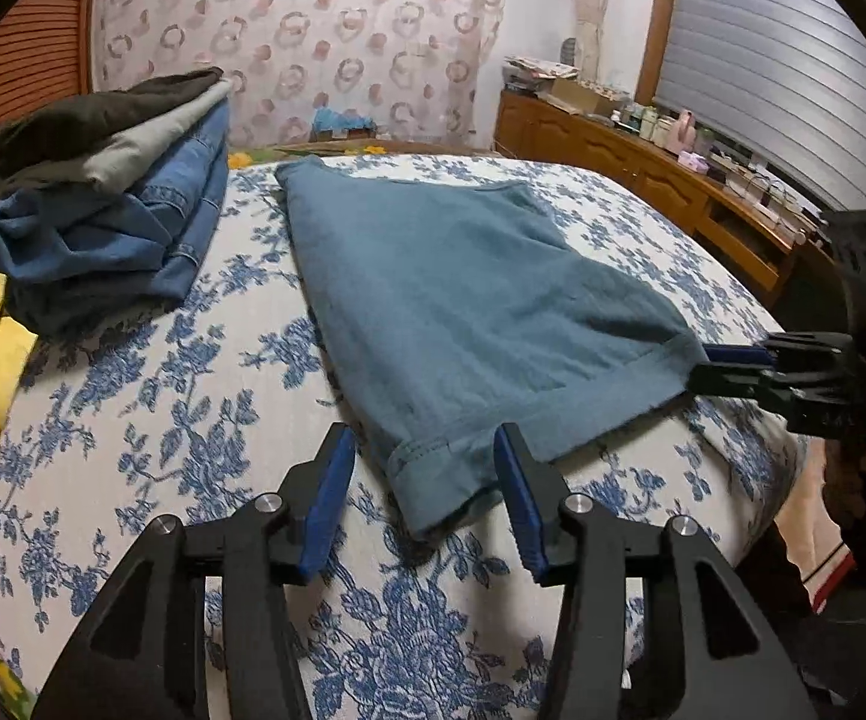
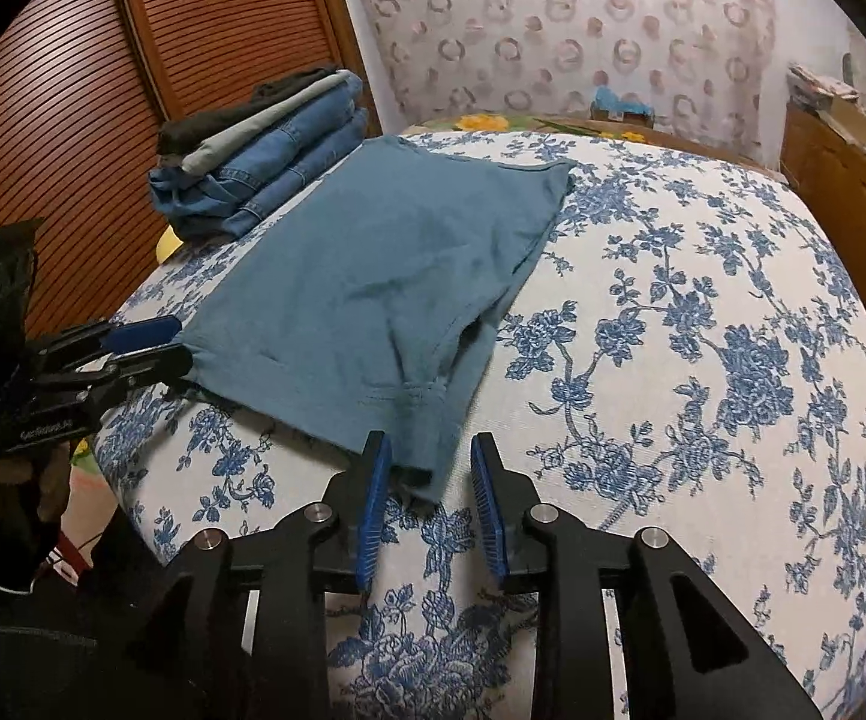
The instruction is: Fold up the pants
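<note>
Two near corners of the half-folded blue pants [image 1: 463, 288] sit between your left gripper [image 1: 424, 498] and right gripper [image 2: 430, 504], jaws wide; further folds remain on the bed [image 2: 703, 330].

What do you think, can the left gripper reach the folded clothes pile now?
Probably yes: the left gripper is open, not clamped on the pants, and only bare bedspread separates it from the folded pile.

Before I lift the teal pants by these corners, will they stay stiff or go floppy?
Probably floppy: the teal pants lie flat with soft creases, so the middle would likely sag between the left tool and right tool. The cloth looks thin, so probably light. The folded layers may slip apart if only one is pinched.
</note>
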{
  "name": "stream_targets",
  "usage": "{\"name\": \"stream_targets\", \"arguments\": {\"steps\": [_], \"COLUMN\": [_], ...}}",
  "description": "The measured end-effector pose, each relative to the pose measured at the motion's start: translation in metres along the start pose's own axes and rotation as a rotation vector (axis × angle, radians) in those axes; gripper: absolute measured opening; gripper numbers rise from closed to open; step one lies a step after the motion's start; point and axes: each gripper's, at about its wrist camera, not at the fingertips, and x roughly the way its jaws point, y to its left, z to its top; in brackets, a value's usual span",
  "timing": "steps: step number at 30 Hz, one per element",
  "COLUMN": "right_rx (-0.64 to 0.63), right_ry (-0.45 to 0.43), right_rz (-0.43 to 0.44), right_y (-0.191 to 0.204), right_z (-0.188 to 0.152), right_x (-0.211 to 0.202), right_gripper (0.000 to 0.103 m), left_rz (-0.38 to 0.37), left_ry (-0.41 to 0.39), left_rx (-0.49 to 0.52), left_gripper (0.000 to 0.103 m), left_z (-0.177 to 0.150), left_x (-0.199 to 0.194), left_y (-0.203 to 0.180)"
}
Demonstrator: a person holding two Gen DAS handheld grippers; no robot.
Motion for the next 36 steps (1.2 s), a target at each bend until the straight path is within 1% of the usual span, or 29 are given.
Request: {"name": "stream_targets", "arguments": {"steps": [6, 9, 19, 25, 32, 33, 34, 35, 36], "right_rx": [-0.017, -0.02, 0.01, 0.022, 0.006, 0.004, -0.001, -0.008, -0.023], "right_ry": [-0.049, -0.06, -0.011, -0.021, -0.029, -0.029, -0.029, -0.029, -0.029], "right_rz": [-0.006, -0.016, -0.018, -0.013, -0.021, -0.019, -0.017, -0.016, -0.017], "right_y": [0.004, 0.006, 0.006, 0.006, 0.008, 0.009, 0.01, 0.011, 0.013], "right_z": [0.004, 0.007, 0.0, 0.001, -0.001, -0.001, -0.001, -0.001, -0.001], "right_x": [-0.011, -0.007, 0.017, 0.017, 0.017, 0.018, 0.019, 0.019, 0.019], "right_gripper": [0.035, 0.035, 0.035, 0.035, 0.035, 0.035, 0.035, 0.03, 0.028], "left_rz": [0.009, 0.019, 0.015, 0.024, 0.03, 0.028, 0.022, 0.005, -0.01], "left_ry": [-0.004, 0.007, 0.024, 0.021, 0.018, 0.017, 0.016, 0.014, 0.014], "left_rx": [-0.022, -0.027, -0.029, -0.028, -0.031, -0.029, -0.027, -0.028, -0.032], "left_gripper": [0.049, 0.049, 0.049, 0.049, 0.049, 0.048, 0.043, 0.036, 0.033], "left_z": [0.002, 0.0, -0.007, -0.008, -0.007, -0.008, -0.008, -0.008, -0.009], "left_x": [0.005, 0.009, 0.014, 0.014, 0.015, 0.015, 0.015, 0.015, 0.014], "left_y": [0.004, 0.006, 0.005, 0.003, 0.001, 0.001, 0.001, 0.0, 0.0]}}
